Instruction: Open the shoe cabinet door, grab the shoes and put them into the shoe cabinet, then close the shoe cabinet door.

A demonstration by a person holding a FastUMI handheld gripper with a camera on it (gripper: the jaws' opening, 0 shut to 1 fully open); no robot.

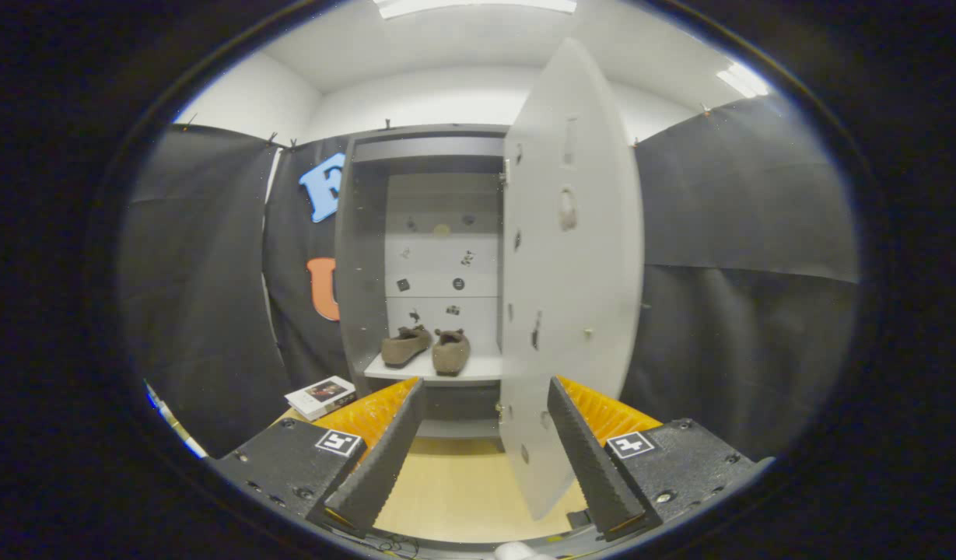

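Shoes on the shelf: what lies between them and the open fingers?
In the gripper view, bare wooden floor and the cabinet's low front separate the gripper from the shoes; door stands beside.

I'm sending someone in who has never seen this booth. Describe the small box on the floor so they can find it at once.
Start at the tall grey cabinet with its door swung open and a pair of brown shoes on its shelf. The box lies on the floor by the cabinet's lower left corner, beyond the open gripper. It is flat and white, with a dark picture on top.
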